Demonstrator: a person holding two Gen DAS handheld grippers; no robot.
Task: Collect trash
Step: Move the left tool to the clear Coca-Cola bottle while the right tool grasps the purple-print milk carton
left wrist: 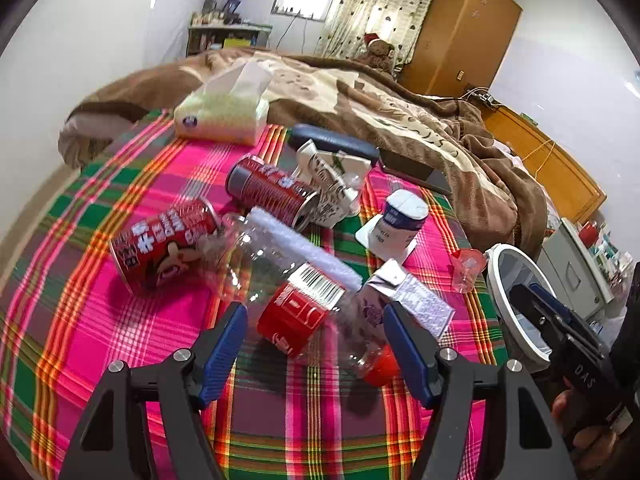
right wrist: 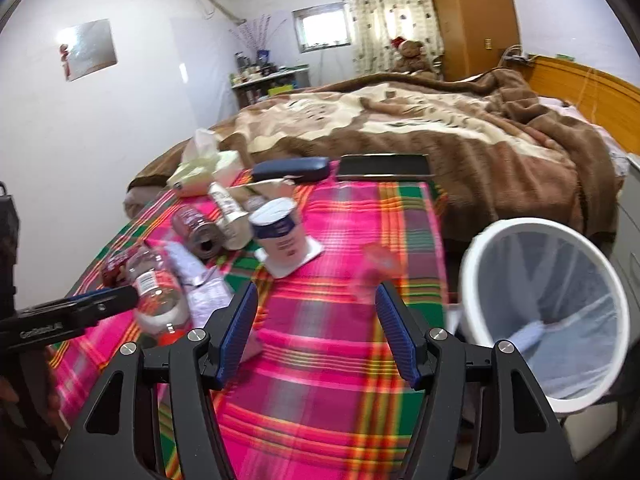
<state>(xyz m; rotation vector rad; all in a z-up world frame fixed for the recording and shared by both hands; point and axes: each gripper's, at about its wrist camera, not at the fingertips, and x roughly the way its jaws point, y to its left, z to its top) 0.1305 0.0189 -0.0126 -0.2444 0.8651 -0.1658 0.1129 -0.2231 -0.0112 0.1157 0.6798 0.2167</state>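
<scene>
Left wrist view: left gripper (left wrist: 316,344) hanging released, jaws apart, straddling clear plastic bottle with red label and red cap (left wrist: 296,296) lying on pink plaid cloth (left wrist: 168,208); not pinching. Looking light, slick, crushable; gripping labelled midsection.

Right wrist view: right gripper (right wrist: 316,332) released, empty; blurred small clear pink-tinted plastic cup (right wrist: 374,268) just beyond fingertips, white round bin (right wrist: 476,248) right of fingers.

The bright pink, green and orange plaid cloth (right wrist: 344,216) covers the near end of the bed, and a fluffy brown-and-cream blanket (right wrist: 420,128) is heaped behind it. A dark blue oblong case (right wrist: 292,170) lies at the cloth's far edge, a flat black tablet-like slab (right wrist: 384,166) just beside it. A brown teddy bear (right wrist: 412,56) sits by the patterned curtain (right wrist: 384,8), next to a tall orange wooden wardrobe (left wrist: 460,32).
</scene>
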